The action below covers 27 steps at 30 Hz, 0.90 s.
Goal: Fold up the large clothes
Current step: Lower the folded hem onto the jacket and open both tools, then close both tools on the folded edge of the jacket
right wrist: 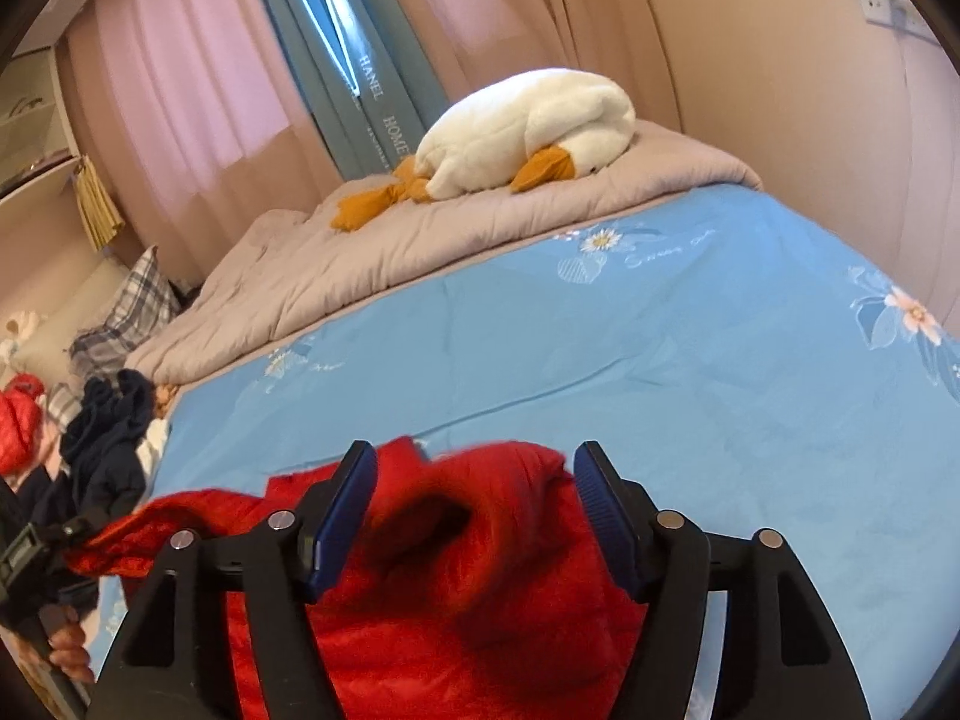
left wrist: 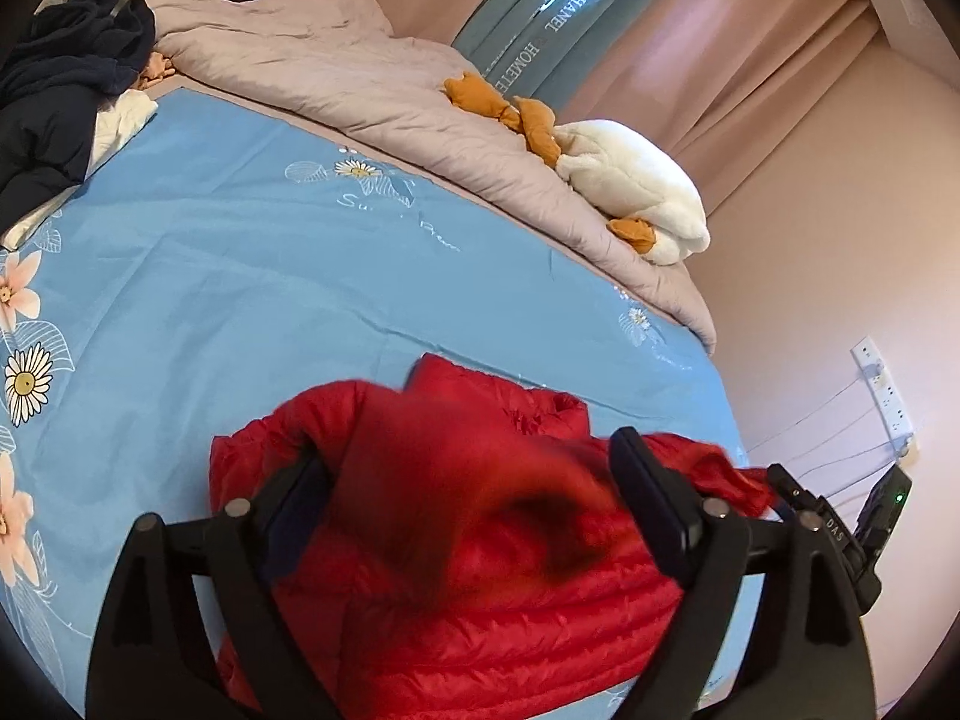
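A red quilted puffer jacket lies bunched on the blue floral bedsheet, near the bed's front edge. My left gripper is open, its jaws wide apart, with blurred red fabric between them. The jacket also shows in the right wrist view. My right gripper is open too, and a blurred fold of the jacket sits between its blue pads. The other gripper's body shows at the right edge of the left wrist view and at the left edge of the right wrist view.
A grey duvet lies along the far side with a white plush goose on it. Dark navy clothes are piled at the left. Pink curtains and a wall with a power strip border the bed.
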Available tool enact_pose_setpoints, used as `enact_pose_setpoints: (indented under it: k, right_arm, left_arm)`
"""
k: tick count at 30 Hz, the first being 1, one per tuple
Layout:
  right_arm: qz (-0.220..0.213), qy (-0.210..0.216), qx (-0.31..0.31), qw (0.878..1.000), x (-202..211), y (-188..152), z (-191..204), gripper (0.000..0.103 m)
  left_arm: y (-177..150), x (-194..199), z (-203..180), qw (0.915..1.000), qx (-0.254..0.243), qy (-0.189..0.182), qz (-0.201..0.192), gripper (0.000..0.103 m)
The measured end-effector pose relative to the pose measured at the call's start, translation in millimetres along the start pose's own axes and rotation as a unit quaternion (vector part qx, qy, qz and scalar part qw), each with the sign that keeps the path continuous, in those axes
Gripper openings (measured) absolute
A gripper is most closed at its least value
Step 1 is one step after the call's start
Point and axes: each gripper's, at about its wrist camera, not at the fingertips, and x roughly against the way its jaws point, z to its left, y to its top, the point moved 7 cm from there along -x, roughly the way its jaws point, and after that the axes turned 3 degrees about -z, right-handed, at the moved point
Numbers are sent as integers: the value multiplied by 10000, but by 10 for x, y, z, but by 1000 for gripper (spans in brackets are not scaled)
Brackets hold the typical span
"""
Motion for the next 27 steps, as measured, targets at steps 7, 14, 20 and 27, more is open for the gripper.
enact_pose_setpoints:
  k: [7,14,20,27]
  right_arm:
    - [28,-61,-167,9998,24,-4,-135,70]
    - [472,-274,-100,9985,-41,-343,-305,70]
    - [1142,-283,-175,9929,-211,-835,-445,70]
    - [1309,153,-398,9905,-276,-987,-438,39]
  left_arm:
    - [120,207,94,9977,-251,414,-479,102]
    - [-195,192,473,9964,-240,800,-155,102]
    - [-655,68,825,9931,-68,1126,321,99]
    - [-1012,-97,916,9942,124,741,764,41]
